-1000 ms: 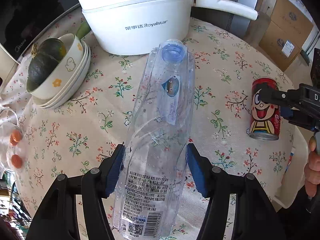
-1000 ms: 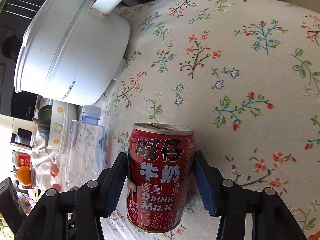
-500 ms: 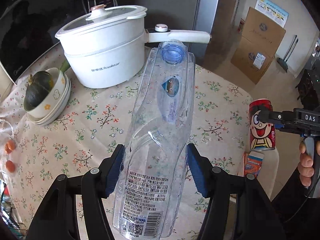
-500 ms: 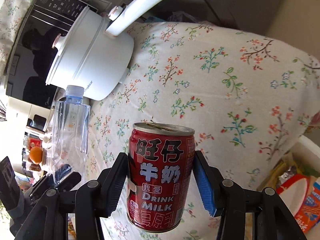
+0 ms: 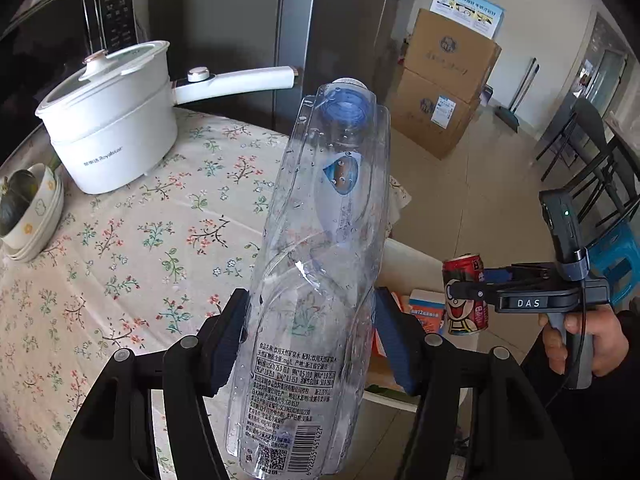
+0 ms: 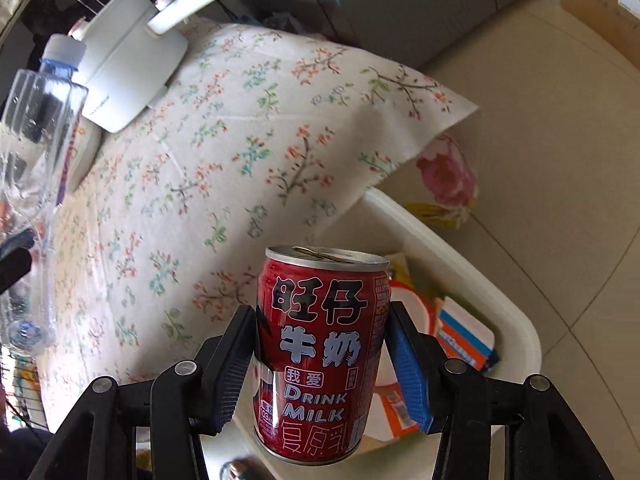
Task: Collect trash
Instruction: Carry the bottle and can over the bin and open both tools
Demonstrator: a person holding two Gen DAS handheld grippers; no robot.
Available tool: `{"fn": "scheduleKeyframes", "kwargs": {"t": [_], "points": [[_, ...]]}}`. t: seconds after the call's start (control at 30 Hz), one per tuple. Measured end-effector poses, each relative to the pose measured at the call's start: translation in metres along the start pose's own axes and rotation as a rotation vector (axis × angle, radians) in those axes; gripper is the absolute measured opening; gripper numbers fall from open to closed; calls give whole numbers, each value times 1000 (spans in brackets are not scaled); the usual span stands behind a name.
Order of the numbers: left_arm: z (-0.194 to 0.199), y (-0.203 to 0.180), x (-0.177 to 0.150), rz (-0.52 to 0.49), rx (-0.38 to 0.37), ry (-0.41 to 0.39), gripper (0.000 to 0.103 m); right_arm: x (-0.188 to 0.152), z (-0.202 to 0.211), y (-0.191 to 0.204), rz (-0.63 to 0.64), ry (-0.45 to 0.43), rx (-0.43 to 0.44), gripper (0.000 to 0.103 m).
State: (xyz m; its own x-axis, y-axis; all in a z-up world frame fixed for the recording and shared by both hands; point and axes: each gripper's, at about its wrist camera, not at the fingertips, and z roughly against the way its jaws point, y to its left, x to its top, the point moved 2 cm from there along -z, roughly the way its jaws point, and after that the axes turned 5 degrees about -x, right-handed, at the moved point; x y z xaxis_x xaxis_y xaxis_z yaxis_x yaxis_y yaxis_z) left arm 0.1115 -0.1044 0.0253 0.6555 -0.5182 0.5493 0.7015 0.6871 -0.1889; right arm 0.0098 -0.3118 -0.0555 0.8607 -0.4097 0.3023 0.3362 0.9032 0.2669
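Observation:
My left gripper (image 5: 310,342) is shut on a clear empty plastic bottle (image 5: 320,240) with a blue cap ring, held up over the table's right edge. My right gripper (image 6: 320,356) is shut on a red milk drink can (image 6: 320,352), which hangs above a white bin (image 6: 460,248) standing on the floor by the table. The left wrist view shows that can (image 5: 466,296) in the right gripper (image 5: 466,288), a hand on its grip. The bottle (image 6: 36,160) shows at the left of the right wrist view.
A floral cloth covers the table (image 5: 140,248). On it stand a white electric pot (image 5: 112,120) with a long handle and stacked bowls (image 5: 32,216) holding a dark squash. The bin holds cartons and wrappers (image 6: 464,332). Cardboard boxes (image 5: 444,84) and chairs (image 5: 592,152) stand on the tiled floor.
Both grippers have lifted and swung away from the table's middle toward its right edge, each keeping its load. The can now hangs over the white bin.

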Motion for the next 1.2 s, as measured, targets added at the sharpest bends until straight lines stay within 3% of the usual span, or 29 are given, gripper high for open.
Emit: {"fn": "scheduleKeyframes", "kwargs": {"t": [0.13,0.23,0.33,0.53,0.8,1.07,1.2], "points": [[-9,-13,-6,-18,-12,17,65,-15,-12,-13,15,49,-46,58],[-13,-17,-10,-26,-9,30,65,-31,-42,-15,63,199,-124,58],[-18,-20,-15,-22,-17,50,65,-36,-52,-20,77,233,-175,58],[-30,-29,-27,-13,-62,88,65,-22,-32,-24,37,154,-119,58],[-43,-51,-38,3,-145,124,65,-2,-2,-40,-49,36,-108,59],[-86,-68,-65,184,-257,199,66,10,19,-62,-177,-33,-72,61],[-102,-80,-77,230,-257,205,66,11,22,-64,-187,-35,-50,61]]}}
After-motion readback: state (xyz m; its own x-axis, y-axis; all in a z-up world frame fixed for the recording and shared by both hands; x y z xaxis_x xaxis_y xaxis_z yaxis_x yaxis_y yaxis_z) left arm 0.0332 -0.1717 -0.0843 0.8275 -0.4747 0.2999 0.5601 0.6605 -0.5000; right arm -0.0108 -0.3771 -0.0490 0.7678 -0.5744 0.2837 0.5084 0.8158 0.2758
